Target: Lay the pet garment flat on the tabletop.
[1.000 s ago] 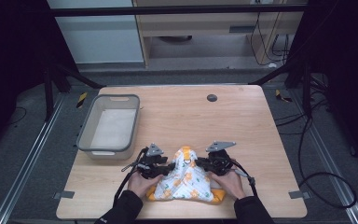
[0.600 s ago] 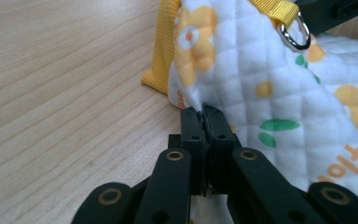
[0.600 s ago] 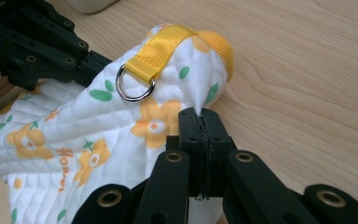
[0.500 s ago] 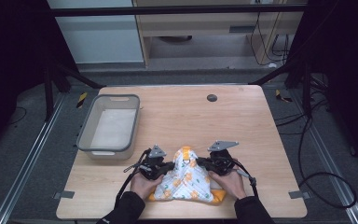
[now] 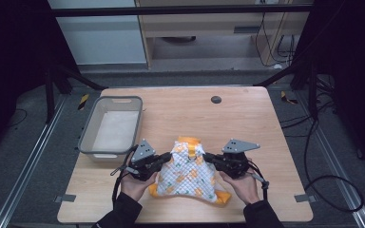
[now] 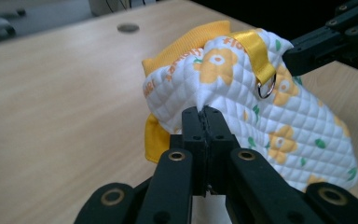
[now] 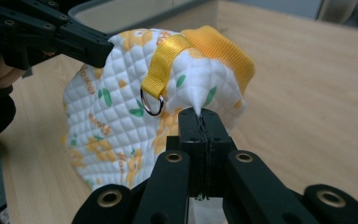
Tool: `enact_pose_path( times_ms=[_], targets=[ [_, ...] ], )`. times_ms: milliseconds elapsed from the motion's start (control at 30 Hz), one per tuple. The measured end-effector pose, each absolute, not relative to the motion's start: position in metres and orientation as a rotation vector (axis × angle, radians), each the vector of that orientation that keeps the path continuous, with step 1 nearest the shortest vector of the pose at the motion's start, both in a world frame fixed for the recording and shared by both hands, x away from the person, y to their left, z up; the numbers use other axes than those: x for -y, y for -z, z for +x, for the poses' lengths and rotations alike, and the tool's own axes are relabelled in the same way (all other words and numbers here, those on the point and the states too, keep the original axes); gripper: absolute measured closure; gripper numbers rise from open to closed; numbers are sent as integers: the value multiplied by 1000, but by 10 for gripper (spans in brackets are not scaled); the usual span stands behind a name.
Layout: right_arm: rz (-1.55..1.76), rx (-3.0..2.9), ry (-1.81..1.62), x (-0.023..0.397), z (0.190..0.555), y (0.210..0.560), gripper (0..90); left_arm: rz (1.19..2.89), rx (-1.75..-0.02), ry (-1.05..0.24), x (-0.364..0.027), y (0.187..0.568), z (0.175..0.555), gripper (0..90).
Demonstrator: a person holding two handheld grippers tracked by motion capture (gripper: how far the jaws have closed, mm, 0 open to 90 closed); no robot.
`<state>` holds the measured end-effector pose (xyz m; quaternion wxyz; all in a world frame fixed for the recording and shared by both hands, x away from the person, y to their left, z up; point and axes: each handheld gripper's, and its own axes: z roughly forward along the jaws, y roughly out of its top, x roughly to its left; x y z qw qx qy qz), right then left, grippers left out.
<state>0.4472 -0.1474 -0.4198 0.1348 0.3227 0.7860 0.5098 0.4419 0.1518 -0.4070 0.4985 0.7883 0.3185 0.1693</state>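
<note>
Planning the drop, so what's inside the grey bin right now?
The grey bin shows a bare pale floor with nothing lying on it. The strip just inside its near rim is hidden from the high view.

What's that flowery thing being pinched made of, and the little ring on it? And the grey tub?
The mitt looks like quilted cotton: matte white fabric with diamond stitching, printed orange flowers, and a ribbed yellow cuff. Its loop seems satin ribbon, from the sheen. The ring looks like polished metal, shiny and silvery. The tub appears to be smooth grey plastic, though that is less certain.

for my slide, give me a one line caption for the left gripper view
Left gripper shut on a pinch of the quilted flowered cloth, the right gripper gripping its far side.
</note>
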Motion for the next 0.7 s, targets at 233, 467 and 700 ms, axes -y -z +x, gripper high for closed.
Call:
enact_pose_path(
  times_ms=[233, 467, 700],
  targets=[
    [931, -2101, -1474, 142, 463, 397, 888, 1833, -816, -525, -145, 388, 467, 888],
    [1052, -1936, -1273, 129, 514, 417, 757, 1715, -1050, -589, -142, 402, 515, 563],
    [1063, -1934, -1273, 147, 508, 413, 644, 1775, -1016, -592, -163, 403, 500, 429]
  ],
)
